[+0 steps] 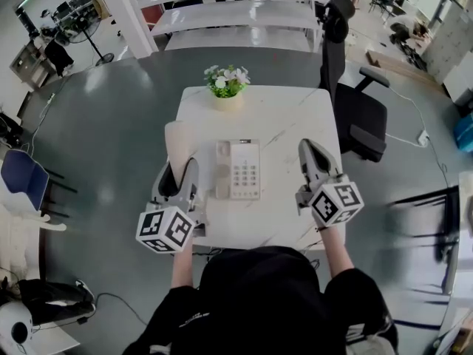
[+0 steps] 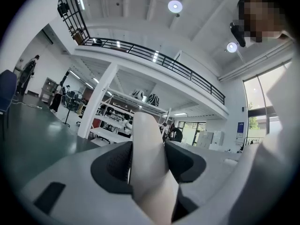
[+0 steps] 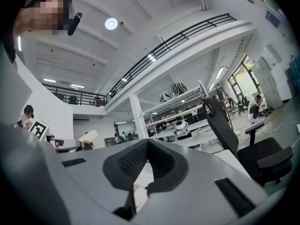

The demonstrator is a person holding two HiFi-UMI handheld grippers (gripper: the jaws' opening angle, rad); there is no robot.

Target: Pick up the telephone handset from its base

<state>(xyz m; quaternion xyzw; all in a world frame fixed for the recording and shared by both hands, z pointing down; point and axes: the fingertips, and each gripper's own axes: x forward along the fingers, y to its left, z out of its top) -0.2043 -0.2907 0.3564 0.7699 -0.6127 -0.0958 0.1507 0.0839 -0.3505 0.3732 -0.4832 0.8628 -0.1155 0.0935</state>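
Jaws of the left gripper clamp the cream plastic telephone handset, which is off its cradle and just left of the white push-button base on the white marbled table. The pickup looks essentially done. The right gripper has its jaws together, empty. The handset's lower end is hidden inside the grip, and no cord can be made out.
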